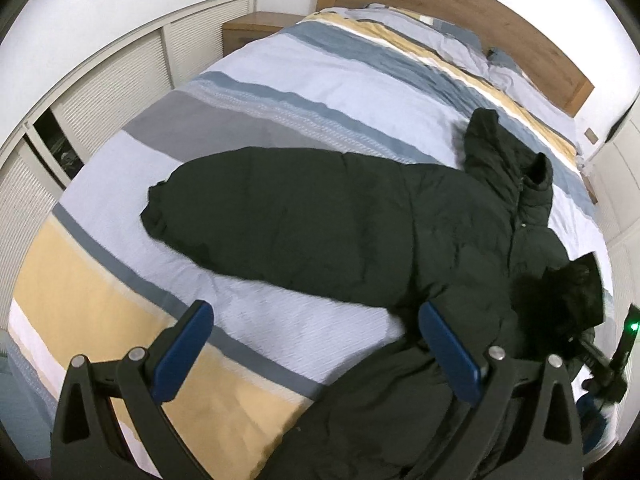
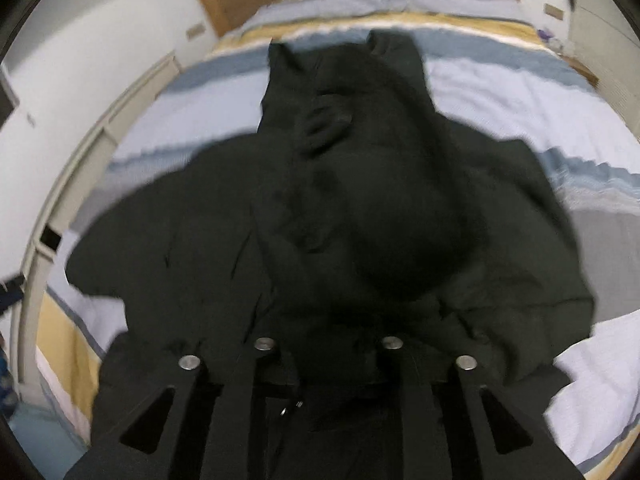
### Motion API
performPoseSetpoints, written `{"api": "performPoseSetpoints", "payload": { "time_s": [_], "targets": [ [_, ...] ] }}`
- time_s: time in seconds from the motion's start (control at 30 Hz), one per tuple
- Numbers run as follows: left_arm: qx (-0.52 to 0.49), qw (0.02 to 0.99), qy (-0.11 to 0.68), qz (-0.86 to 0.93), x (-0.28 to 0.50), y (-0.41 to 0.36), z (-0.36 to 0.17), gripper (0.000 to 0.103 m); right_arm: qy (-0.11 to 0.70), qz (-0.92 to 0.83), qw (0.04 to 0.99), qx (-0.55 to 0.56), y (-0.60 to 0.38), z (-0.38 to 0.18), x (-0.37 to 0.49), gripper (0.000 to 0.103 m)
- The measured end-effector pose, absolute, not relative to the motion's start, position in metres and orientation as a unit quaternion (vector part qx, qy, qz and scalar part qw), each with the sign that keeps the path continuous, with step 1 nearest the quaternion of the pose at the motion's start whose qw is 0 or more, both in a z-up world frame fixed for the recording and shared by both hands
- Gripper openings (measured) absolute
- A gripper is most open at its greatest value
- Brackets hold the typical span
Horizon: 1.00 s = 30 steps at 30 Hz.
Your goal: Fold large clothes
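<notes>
Dark padded jacket (image 1: 360,216) lies spread across the striped duvet (image 1: 280,92), filling the centre and lower right of the left wrist view; one sleeve reaches toward centre left, the hood points to the upper right near the wooden headboard (image 1: 480,12).

Left gripper (image 1: 316,344): blue pads spread wide, nothing between them; the right-hand pad (image 1: 448,344) overlaps the jacket edge, contact unclear.

Right gripper (image 2: 324,344): fingertips buried in bunched, blurred jacket fabric at lower centre of its view; cannot tell whether they pinch it or stand slightly apart.

Louvred cabinet doors (image 1: 100,92) at the left edge.
</notes>
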<state>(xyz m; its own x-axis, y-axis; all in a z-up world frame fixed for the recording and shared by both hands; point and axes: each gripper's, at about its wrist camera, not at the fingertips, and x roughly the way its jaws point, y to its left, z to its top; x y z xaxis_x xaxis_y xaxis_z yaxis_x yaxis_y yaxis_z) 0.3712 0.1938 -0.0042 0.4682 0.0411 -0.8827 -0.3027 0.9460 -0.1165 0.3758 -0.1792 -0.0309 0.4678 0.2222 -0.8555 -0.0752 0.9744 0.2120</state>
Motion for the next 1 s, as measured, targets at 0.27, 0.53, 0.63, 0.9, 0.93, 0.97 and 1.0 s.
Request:
{"api": "performPoseSetpoints", "payload": {
  "time_s": [0.27,0.53,0.63,0.9,0.93,0.97,1.0],
  "targets": [
    [-0.127,0.84,0.506,0.147,0.355,0.179,0.004,0.103,0.517,0.153,0.839,0.078,-0.162,-0.059,0.36,0.058],
    [-0.129,0.84,0.517,0.102,0.368,0.079,0.008,0.103,0.486,0.21,0.843,0.092,-0.197,-0.009,0.359,0.059],
    [-0.119,0.841,0.523,0.072,0.386,0.02,0.003,0.103,0.477,0.193,0.854,0.079,-0.237,0.007,0.363,0.062],
    [-0.126,0.839,0.529,-0.005,0.454,-0.124,-0.028,0.103,0.476,0.132,0.868,0.044,-0.331,0.008,0.398,0.062],
    [-0.123,0.84,0.528,-0.01,0.466,-0.145,-0.035,0.103,0.476,0.13,0.869,0.039,-0.336,0.005,0.404,0.062],
    [-0.126,0.84,0.528,-0.014,0.474,-0.156,-0.041,0.103,0.475,0.13,0.869,0.037,-0.339,0.002,0.41,0.062],
    [-0.13,0.838,0.53,-0.017,0.482,-0.166,-0.048,0.103,0.476,0.131,0.869,0.039,-0.342,-0.002,0.418,0.062]
  ]
}}
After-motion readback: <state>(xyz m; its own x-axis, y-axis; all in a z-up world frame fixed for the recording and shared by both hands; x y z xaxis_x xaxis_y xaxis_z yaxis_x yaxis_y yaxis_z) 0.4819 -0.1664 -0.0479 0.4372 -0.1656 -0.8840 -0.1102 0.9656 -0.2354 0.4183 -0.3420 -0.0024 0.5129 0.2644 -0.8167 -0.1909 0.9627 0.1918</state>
